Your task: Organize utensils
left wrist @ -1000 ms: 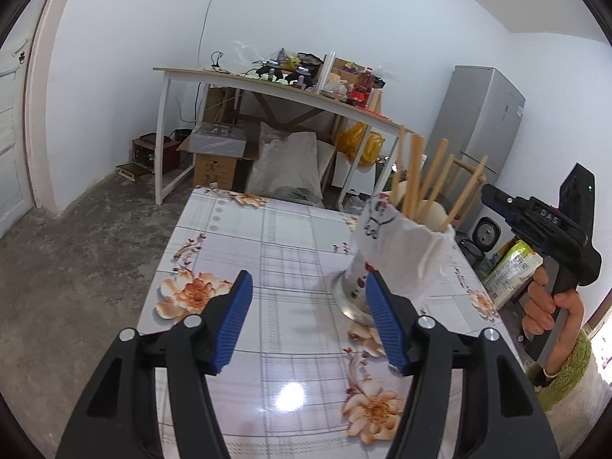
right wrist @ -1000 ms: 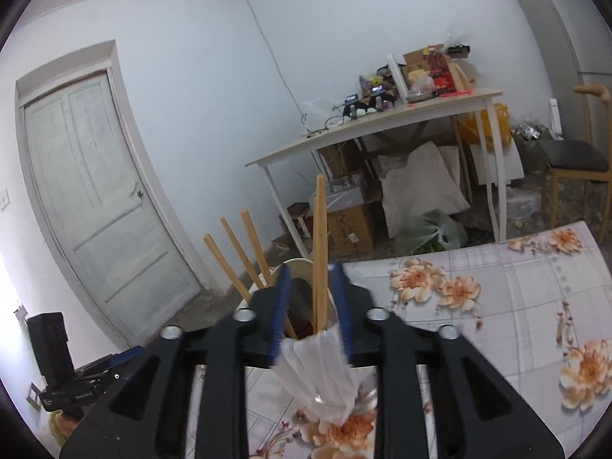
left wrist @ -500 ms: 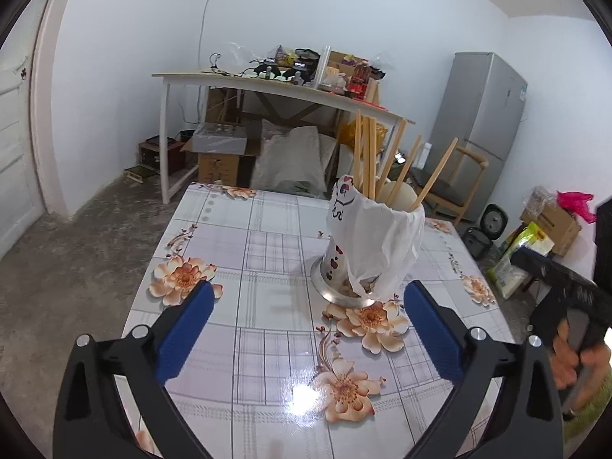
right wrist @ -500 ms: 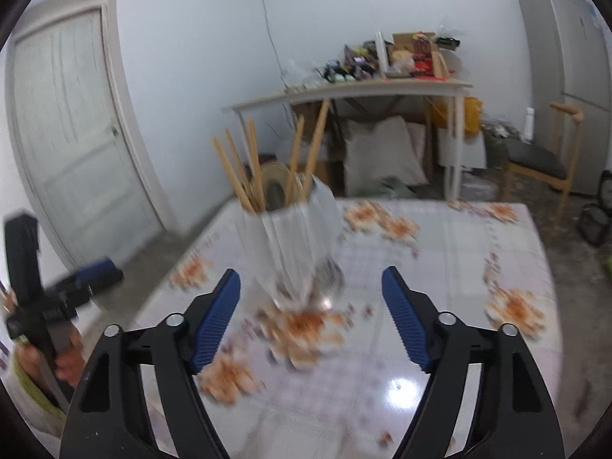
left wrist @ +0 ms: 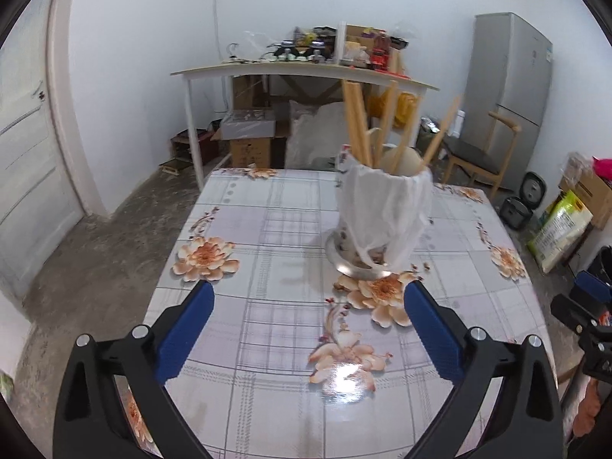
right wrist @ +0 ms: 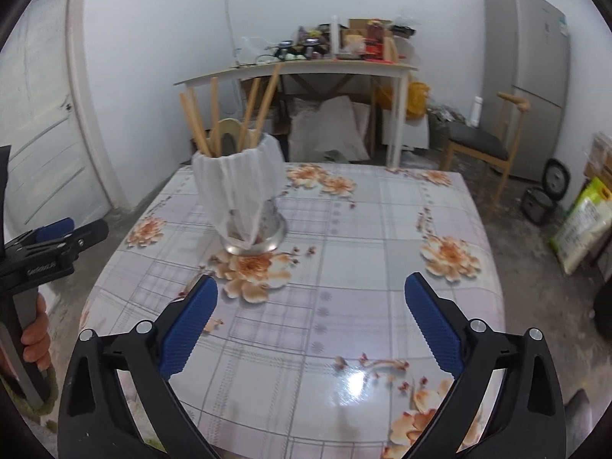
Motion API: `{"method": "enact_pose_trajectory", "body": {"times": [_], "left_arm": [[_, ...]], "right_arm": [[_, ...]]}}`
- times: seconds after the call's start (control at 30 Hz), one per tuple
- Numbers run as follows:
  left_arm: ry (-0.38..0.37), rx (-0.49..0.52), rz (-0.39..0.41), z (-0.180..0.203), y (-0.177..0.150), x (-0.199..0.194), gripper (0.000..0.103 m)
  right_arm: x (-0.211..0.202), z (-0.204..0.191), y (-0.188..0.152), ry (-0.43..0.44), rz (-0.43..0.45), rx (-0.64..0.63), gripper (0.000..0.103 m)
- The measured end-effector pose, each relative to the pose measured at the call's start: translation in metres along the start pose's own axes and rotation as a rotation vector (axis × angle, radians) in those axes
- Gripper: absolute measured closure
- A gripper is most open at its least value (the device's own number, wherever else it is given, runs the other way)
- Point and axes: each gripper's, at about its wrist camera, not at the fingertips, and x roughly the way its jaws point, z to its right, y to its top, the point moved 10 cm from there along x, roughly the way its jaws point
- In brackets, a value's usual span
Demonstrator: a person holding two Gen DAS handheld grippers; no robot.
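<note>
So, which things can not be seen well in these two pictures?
- Utensil holder: a white bag covers its wall in both views; only the metal base shows.
- Lower ends of the chopsticks: hidden inside the holder.
- Round pale utensil: mostly behind the chopsticks, its kind unclear.
- Items on the far desk: too small to name.
- Right gripper in the left wrist view: cut off by the edge.

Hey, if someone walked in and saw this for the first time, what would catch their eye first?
Probably the utensil holder wrapped in white plastic, standing alone on the floral table with wooden chopsticks fanning out of its top. Next, the blue-padded left gripper and right gripper, both wide open over the near table edge, holding nothing.
</note>
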Motion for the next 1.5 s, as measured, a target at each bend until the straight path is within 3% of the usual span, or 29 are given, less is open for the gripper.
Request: {"method": "enact_pose_trajectory", "body": {"times": [0.17, 0.4, 0.7, 1.5], "left_arm": [[0.034, -0.033, 0.016, -0.001, 0.005, -0.001, 0.006], [0.073, 0.007, -0.015, 0.009, 0.006, 0.009, 0.006], [0.098, 0.015, -0.092, 0.018, 0.002, 0.031, 0.006], [0.12, 0.025, -0.087, 0.016, 0.005, 0.038, 0.006]], "right_arm": [[-0.002, 0.012, -0.003, -0.049, -0.019, 0.025, 0.008], [-0.002, 0.016, -0.005, -0.093, -0.032, 0.017, 0.008], [0.007, 0.022, -0.01, -0.09, -0.07, 0.034, 0.008], [0.01, 0.03, -0.011, -0.132, -0.092, 0.059, 0.008]]}}
